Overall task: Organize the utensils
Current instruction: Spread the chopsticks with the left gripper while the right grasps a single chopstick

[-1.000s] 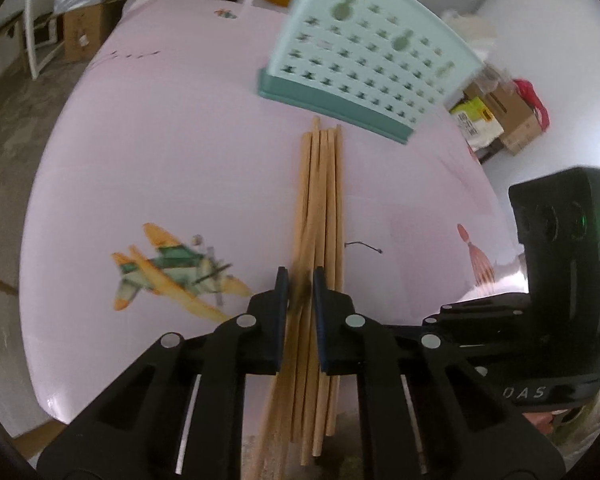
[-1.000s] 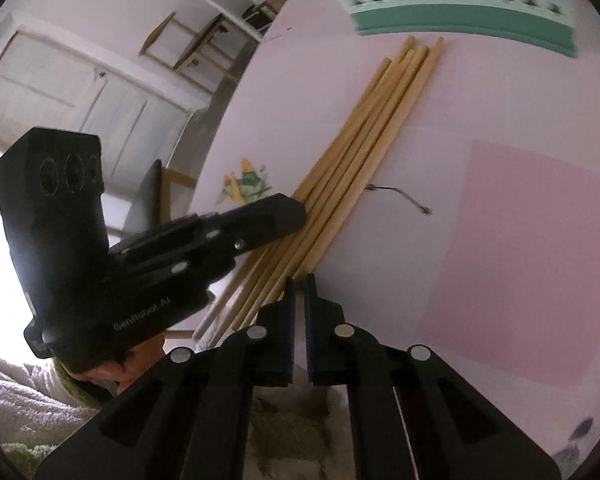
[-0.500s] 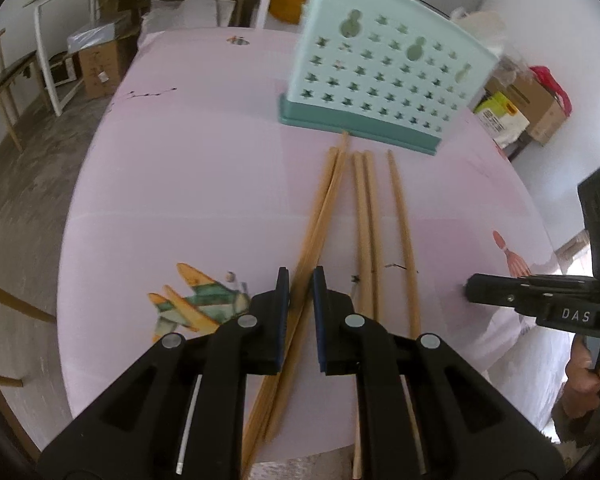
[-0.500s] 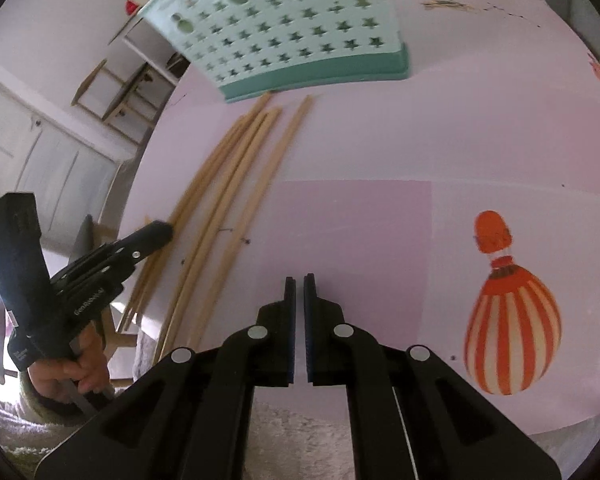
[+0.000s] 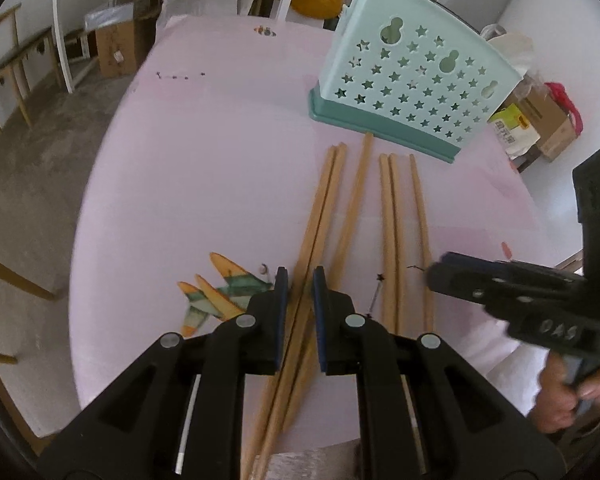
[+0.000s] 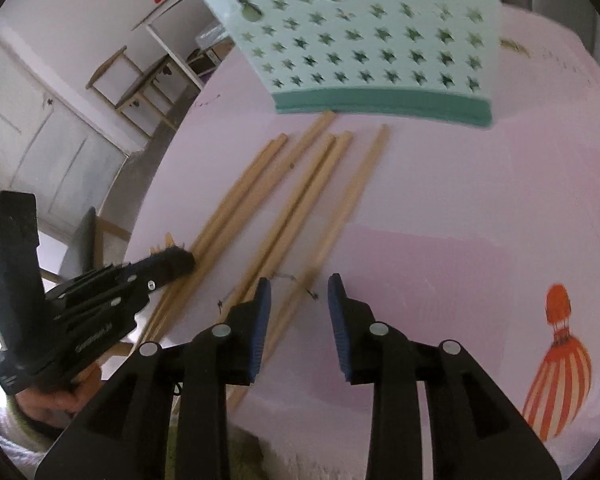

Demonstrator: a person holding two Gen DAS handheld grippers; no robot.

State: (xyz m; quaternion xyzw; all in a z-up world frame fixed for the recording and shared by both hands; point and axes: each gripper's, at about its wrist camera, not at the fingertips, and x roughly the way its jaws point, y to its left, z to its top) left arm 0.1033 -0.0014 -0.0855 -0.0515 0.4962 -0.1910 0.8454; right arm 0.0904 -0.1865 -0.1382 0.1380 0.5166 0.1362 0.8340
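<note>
Several wooden chopsticks (image 5: 392, 220) lie spread lengthwise on the pink table (image 5: 220, 160), their far tips near a mint star-punched utensil holder (image 5: 412, 80). My left gripper (image 5: 298, 284) is shut on a pair of chopsticks (image 5: 324, 208) at their near end. In the right wrist view, my right gripper (image 6: 298, 296) is opening over the rightmost chopstick (image 6: 352, 196); that stick runs between the jaws, and the pads stand off it. The holder (image 6: 364, 40) stands just beyond. Each gripper shows in the other's view: the right (image 5: 436, 276), the left (image 6: 180, 260).
The tablecloth has an aeroplane print (image 5: 220, 292) near my left gripper and a striped balloon print (image 6: 560, 372) at the right. Cardboard boxes (image 5: 548, 128) and wooden frames stand on the floor around the table. A hand (image 5: 560, 400) holds the right gripper at the near edge.
The tight bundle of chopsticks has been spread into separate groups. The right gripper, shut before, has swung over the rightmost stick and its jaws have parted. The left grip is unchanged.
</note>
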